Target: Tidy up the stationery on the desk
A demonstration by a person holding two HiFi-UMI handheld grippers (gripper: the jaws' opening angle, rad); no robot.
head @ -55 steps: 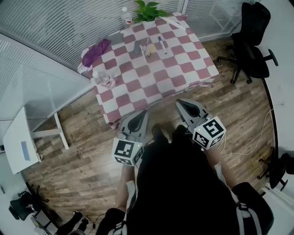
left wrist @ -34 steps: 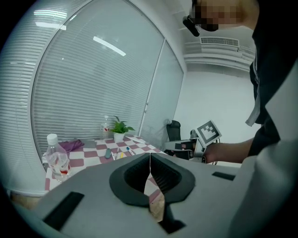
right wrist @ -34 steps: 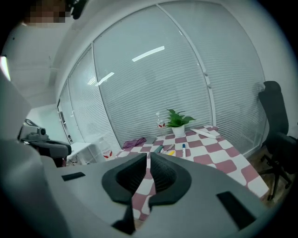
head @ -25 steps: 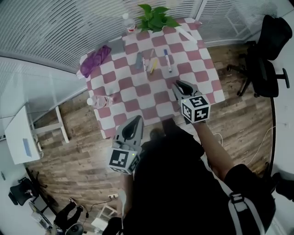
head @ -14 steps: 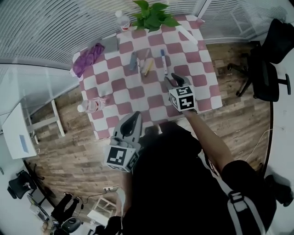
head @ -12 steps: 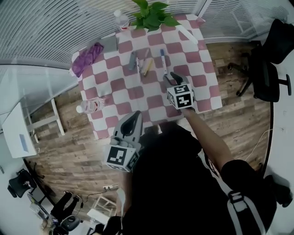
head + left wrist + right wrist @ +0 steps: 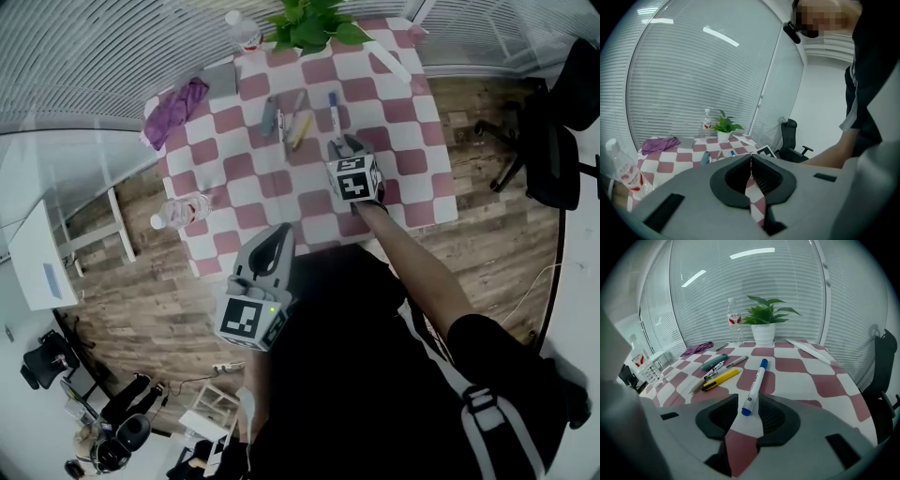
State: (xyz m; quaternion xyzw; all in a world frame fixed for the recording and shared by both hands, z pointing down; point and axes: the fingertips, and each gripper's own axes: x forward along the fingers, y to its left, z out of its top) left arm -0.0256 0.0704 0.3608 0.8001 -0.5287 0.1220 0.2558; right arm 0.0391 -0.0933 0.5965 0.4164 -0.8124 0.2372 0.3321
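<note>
Several pieces of stationery lie on the red-and-white checked table (image 7: 412, 141). A blue-capped white marker (image 7: 755, 386) (image 7: 333, 110) points toward me, its near end between the jaws of my open right gripper (image 7: 749, 409) (image 7: 344, 148). Left of it lie a yellow cutter (image 7: 721, 378) (image 7: 300, 131), two pens (image 7: 717, 367) and a teal item (image 7: 714, 361) (image 7: 269, 115). My left gripper (image 7: 751, 159) (image 7: 273, 246) is shut and empty, held at the table's near edge.
A potted plant (image 7: 309, 23) and an upright water bottle (image 7: 242, 28) stand at the far edge. A purple cloth (image 7: 173, 101), a long white strip (image 7: 389, 61) and a lying bottle (image 7: 183, 211) are also on the table. An office chair (image 7: 553, 141) stands at the right.
My right gripper has reached forward over the table until the blue marker's end lies between its jaws. The left gripper stayed near the table's near edge.
</note>
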